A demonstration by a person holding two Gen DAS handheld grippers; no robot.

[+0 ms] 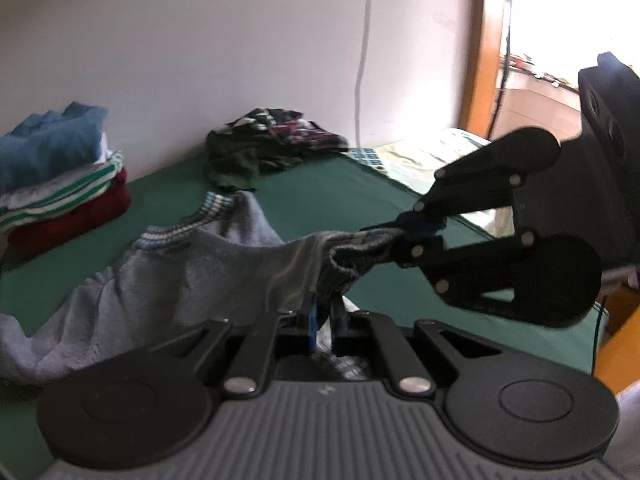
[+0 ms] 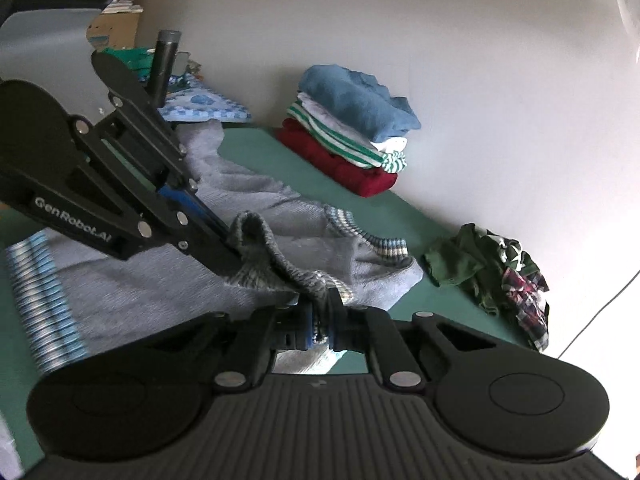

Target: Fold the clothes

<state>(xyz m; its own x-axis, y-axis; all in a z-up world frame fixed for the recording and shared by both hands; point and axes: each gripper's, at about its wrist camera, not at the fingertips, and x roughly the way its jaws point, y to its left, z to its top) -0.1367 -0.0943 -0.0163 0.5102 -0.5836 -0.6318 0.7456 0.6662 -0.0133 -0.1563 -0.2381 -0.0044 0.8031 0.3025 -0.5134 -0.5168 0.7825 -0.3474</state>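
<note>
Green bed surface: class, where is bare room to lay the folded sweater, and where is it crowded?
Bare green sheet lies between the folded stack and the crumpled green clothes. Crowded: the grey sweater, pinched by the left gripper and right gripper.

The grey sweater (image 2: 256, 200) is soft fleecy cloth with a napped, matt face; its striped cuffs (image 2: 384, 246) and hem band (image 2: 40, 300) are ribbed knit. The bed sheet (image 1: 340, 192) is smooth, matt green cloth. Both the left gripper (image 1: 322, 312) and the right gripper (image 2: 320, 320) are matt black plastic with shiny metal rivets (image 1: 413, 385) and ridged grey grips (image 2: 320, 432). By the wall edge, the folded stack (image 2: 352, 136) looks like terry and knit cloth.
</note>
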